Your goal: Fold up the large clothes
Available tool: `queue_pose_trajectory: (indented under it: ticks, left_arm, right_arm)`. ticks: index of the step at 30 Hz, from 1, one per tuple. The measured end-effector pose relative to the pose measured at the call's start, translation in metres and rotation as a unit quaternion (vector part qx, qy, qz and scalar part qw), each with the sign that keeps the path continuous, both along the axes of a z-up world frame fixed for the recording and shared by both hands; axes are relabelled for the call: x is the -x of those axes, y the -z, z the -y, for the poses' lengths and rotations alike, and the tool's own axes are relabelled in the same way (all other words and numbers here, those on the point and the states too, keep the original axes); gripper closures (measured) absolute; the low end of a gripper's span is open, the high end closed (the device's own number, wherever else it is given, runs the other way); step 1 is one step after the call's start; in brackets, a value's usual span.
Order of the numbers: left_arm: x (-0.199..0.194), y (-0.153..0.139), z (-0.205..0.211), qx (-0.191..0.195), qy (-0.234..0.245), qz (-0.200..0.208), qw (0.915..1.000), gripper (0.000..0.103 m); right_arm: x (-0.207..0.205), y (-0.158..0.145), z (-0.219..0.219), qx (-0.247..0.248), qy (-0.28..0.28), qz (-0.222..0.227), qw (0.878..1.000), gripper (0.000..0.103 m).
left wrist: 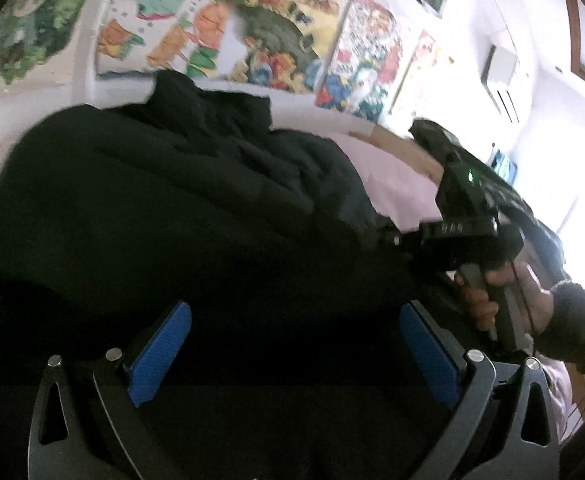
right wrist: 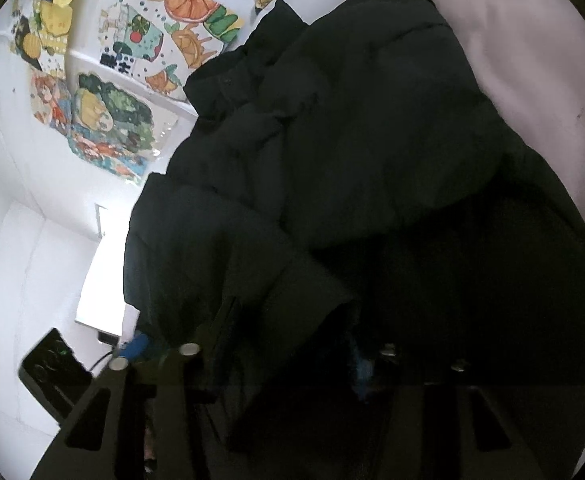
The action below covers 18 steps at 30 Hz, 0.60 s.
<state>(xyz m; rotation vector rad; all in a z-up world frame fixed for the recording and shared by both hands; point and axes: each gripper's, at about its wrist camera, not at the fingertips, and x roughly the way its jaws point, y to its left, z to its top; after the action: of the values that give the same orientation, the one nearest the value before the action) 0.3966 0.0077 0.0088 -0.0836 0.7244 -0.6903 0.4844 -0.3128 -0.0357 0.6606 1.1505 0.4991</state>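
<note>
**Folding the dark coat on the bed**

The dark coat [left wrist: 164, 200] is lying bunched across the pale pink bed [left wrist: 396, 184], its collar end toward the far edge by the postered wall [left wrist: 252, 32]. The left hand-held gripper [left wrist: 292, 348] is hovering released, blue pads [left wrist: 160, 356] spread over the fabric. The right hand-held gripper [right wrist: 288, 352] is buried in cloth; I cannot tell its grip. Judging from this, grasping the hem evenly matters; open bedding on the coat's right is giving room.

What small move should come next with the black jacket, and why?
Probably close the left gripper on the black jacket. Its blue pads stand wide apart with dark cloth between them, while the right gripper is buried in the fabric.
</note>
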Motion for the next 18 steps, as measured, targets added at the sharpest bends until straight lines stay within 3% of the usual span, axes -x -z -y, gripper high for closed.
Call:
queue_pose_trajectory:
  ticks: [3,5,7,11,12,15,18]
  left_arm:
    - [-0.004,-0.009,-0.021,-0.010,-0.056,-0.018,0.9982,0.001]
    - [-0.006,-0.018,-0.037,-0.007,-0.090,-0.016,0.9958,0.001]
    - [-0.007,-0.027,-0.054,-0.013,-0.130,0.004,0.9914,0.001]
    - [-0.017,-0.043,-0.086,-0.042,-0.239,0.037,0.9693,0.001]
    - [-0.026,-0.045,-0.096,-0.048,-0.273,0.034,0.9601,0.001]
    - [-0.059,-0.040,-0.114,-0.054,-0.339,0.004,0.9391,0.001]
    - [-0.089,-0.032,-0.118,-0.077,-0.354,-0.011,0.9321,0.001]
  right_arm:
    - [0.006,-0.011,-0.008,0.036,-0.009,0.028,0.999,0.090]
    - [0.011,-0.029,-0.017,0.074,-0.020,0.066,0.995,0.094]
    - [0.016,-0.057,-0.027,0.134,-0.029,0.123,0.983,0.095]
    - [0.019,-0.110,-0.028,0.218,-0.009,0.233,0.948,0.096]
    - [0.016,-0.121,-0.026,0.235,0.001,0.254,0.938,0.096]
    - [-0.003,-0.129,-0.014,0.250,0.033,0.261,0.932,0.096]
    - [-0.021,-0.114,-0.005,0.263,0.047,0.243,0.933,0.096]
